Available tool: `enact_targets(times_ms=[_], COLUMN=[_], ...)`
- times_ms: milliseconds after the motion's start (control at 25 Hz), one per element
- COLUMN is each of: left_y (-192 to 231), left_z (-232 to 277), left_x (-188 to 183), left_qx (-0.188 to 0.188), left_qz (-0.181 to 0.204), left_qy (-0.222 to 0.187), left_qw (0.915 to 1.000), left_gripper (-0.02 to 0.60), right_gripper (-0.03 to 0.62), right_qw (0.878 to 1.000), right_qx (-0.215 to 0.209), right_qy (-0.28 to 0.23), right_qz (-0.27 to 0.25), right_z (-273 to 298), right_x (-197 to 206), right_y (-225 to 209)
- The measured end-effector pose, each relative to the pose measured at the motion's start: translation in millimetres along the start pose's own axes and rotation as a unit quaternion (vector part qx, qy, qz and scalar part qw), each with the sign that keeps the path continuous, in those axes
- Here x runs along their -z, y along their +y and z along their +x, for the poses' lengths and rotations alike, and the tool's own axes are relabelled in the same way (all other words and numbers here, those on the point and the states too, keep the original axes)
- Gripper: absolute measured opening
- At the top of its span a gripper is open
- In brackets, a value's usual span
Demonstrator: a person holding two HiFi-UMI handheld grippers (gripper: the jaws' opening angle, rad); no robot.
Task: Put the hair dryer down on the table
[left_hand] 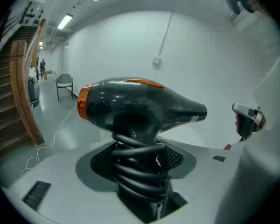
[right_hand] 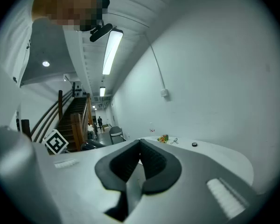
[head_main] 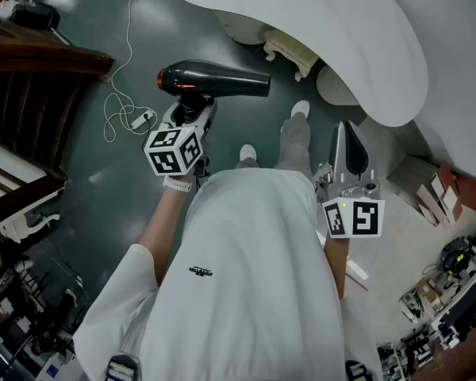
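Hair dryer [head_main: 213, 81] is sitting in our left gripper [head_main: 192, 114], whose jaws are spread wide and clamping the handle through the cord [left_hand: 136, 158] coiled round it. We are holding it over the dark floor [head_main: 103, 205], left of the white table [head_main: 357, 46]. We are judging it rigid, glossy and top-heavy, so the wrapped handle is giving the surest hold. Our right gripper [right_hand: 140, 146] is hanging closed and empty.
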State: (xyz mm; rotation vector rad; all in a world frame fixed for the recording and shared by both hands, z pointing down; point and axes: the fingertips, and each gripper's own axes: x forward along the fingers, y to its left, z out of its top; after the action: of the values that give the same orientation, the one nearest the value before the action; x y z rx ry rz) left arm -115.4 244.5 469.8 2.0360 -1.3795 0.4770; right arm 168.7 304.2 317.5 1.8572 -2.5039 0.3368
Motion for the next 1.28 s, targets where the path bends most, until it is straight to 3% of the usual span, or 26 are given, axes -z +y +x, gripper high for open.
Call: enact_targets(times_ms=[240, 440, 600, 1040, 1280], left_y=[15.5, -13.2, -29.1, -95.6, -119.6], left_z=[-96.7, -129.5, -137.6, -135.0, -140.7], left_x=[8.7, 7.9, 7.7, 9.5, 7.9], left_qx=[-0.021, -0.017, -0.017, -0.025, -0.044], left_qz=[-0.012, -0.028, -0.042, -0.040, -0.040], left_qy=[-0.047, -0.087, -0.096, -0.100, -0.110], left_qw=[0.9986, 0.9956, 0.9944, 0.9939, 0.9922], left_gripper=[0.261, 0.261, 0.261, 0.261, 0.261], right_gripper=[0.012, 0.011, 0.011, 0.012, 0.011], right_qw=[1.000, 0.998, 0.996, 0.997, 0.994], right_qx=[-0.027, -0.063, -0.088, -0.081, -0.108], right_qy=[-0.004, 0.005, 0.008, -0.006, -0.017], right_qz=[-0.006, -0.010, -0.021, -0.007, -0.001], right_z=[-27.3, -38.0, -47.3, -74.0, -76.0], right_x=[-4.5, -0.1, -5.9, -12.9, -20.5], right_y=[59.1, 78.4, 87.4, 19.5, 1.9])
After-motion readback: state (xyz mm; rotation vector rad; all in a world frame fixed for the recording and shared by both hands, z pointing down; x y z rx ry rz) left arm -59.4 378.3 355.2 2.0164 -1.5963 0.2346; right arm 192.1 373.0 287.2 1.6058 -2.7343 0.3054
